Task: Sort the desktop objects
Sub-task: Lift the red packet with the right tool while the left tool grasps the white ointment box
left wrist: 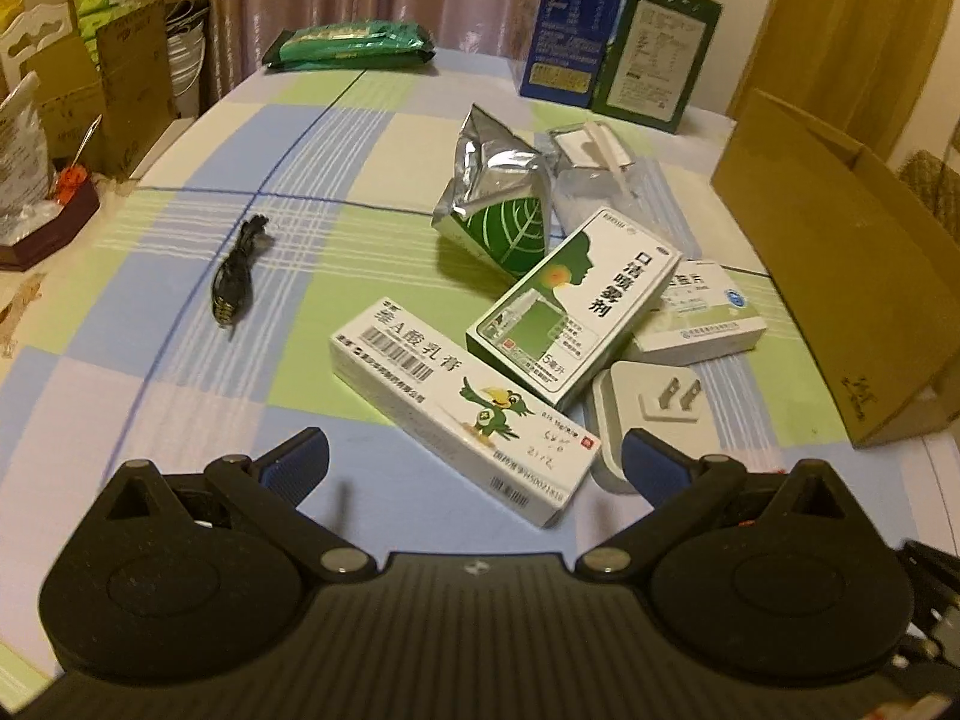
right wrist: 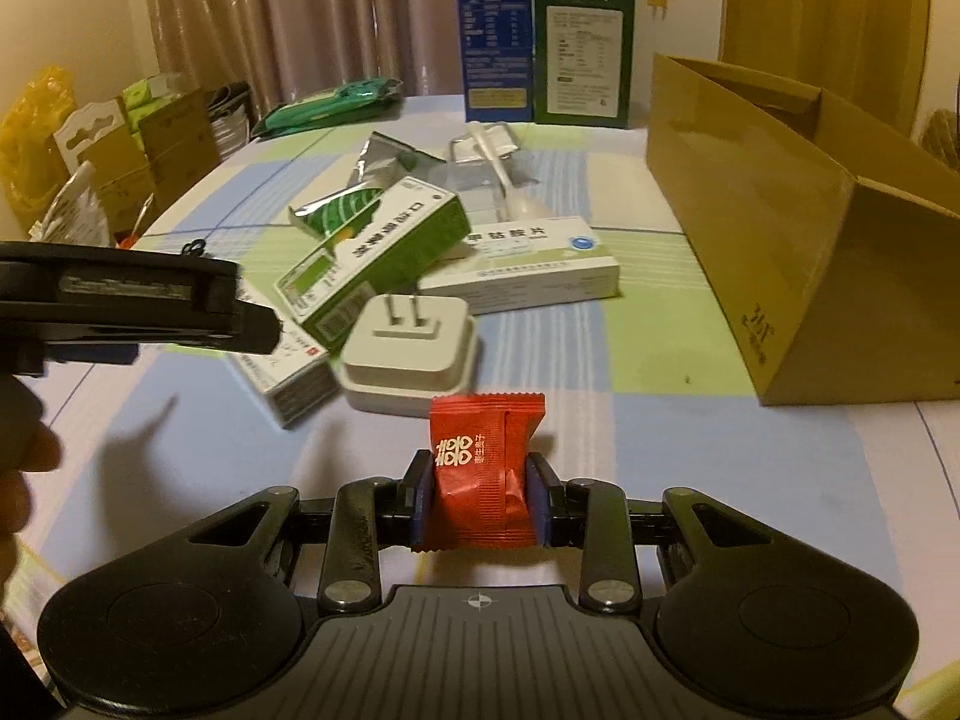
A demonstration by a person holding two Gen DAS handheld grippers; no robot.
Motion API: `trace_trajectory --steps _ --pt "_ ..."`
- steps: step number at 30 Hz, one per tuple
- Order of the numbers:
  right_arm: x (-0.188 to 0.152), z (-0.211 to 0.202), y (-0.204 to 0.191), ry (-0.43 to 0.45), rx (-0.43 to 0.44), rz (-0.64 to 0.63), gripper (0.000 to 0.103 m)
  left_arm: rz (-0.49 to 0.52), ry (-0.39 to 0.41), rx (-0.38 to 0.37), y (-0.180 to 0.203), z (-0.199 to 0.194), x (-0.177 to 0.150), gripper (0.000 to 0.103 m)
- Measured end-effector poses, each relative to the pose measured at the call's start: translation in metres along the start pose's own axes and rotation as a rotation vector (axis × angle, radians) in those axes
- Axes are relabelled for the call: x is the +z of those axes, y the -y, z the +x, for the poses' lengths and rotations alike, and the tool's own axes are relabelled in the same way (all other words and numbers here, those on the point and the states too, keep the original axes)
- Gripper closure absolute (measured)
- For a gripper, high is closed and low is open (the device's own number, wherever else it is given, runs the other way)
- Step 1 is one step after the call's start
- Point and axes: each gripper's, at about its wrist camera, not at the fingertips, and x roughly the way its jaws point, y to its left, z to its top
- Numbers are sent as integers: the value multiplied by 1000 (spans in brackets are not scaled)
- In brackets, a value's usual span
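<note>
Red candy packet (right wrist: 480, 471) was pinched between the fingers of the right gripper (right wrist: 480, 501), held up off the tabletop (right wrist: 690, 468) and just short of the white plug adapter (right wrist: 408, 354), whose two prongs pointed up. Left gripper (left wrist: 474, 462) had its blue-padded fingers (left wrist: 297, 465) spread wide with nothing in them, hovering right over the near end of the long white parrot box (left wrist: 450, 402). That box lay flat and butted up against the green-and-white spray box (left wrist: 570, 306), which was propped at a tilt across a flatter white tablet box (left wrist: 702, 318). Behind those sat a crumpled silver foil pouch (left wrist: 498, 192) with a green leaf print, and beside it a clear plastic pack (left wrist: 594, 156) with something white inside, hard to make out. Black coiled cable (left wrist: 234, 276) lay well apart on the left side of the checked cloth. Brown cardboard box (right wrist: 798, 228) sat open on the right edge of the tabletop, near the pile. Blue carton (right wrist: 495, 30) and dark green carton (right wrist: 582, 54) stood upright at the far end, with a green wrapped pack (left wrist: 351, 45) lying flat off to their left.
</note>
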Motion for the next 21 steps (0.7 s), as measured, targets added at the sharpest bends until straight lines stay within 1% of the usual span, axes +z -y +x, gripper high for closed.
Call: trace_trajectory --steps 4,10,14,16,18,19,21 --pt "1 3 9 2 -13 16 74 -27 -6 19 2 17 -1 1" --pt "1 7 15 -5 -11 37 74 -7 -20 43 5 34 -4 1" --pt "2 9 15 -7 -8 45 74 44 -39 87 -1 28 -8 6" --pt "3 8 15 -6 -6 49 74 51 -44 120 -9 20 -13 7" --pt "3 7 14 -3 -4 53 74 46 -31 155 -19 11 -15 9" --pt "3 6 13 -1 -5 51 74 31 -20 160 -24 7 -15 10" --pt "2 5 12 3 -4 50 74 25 -11 135 -27 5 -12 12"
